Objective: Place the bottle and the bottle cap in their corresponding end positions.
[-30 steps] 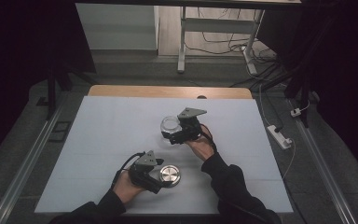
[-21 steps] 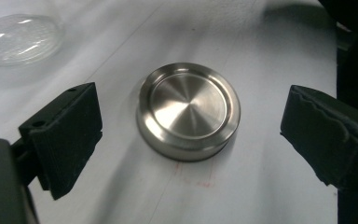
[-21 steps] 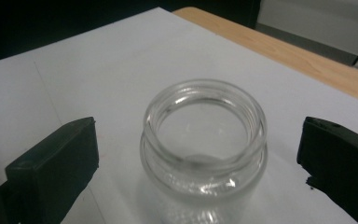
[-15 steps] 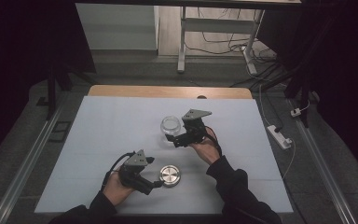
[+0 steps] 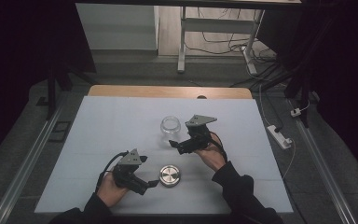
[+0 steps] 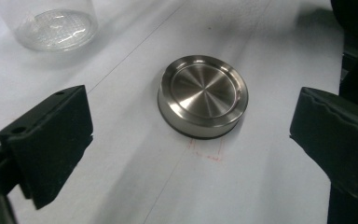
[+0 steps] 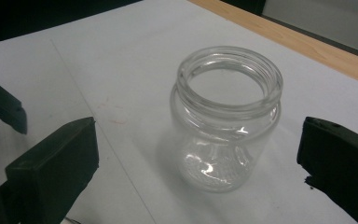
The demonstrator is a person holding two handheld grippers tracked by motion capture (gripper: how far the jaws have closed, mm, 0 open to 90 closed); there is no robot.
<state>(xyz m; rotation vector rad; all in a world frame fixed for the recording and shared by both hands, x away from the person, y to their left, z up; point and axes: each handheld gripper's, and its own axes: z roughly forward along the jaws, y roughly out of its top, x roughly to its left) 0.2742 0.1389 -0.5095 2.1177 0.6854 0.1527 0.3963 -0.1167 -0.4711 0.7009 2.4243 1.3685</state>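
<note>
Tabletop (image 5: 102, 126) is carrying an uncapped glass jar (image 5: 170, 125) standing upright mid-surface and its steel lid (image 5: 170, 176) lying flat nearer the person, left gripper (image 5: 150, 185) having just been opening, released beside the lid, right gripper (image 5: 176, 144) gaping empty near the jar, so unscrewing is likely ending, withdrawal following.

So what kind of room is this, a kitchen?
Probably not a kitchen; it looks like a test room or lab. The table has a plain white top, loose cables and a power strip lie on the floor, and dark curtains hang around.
</note>
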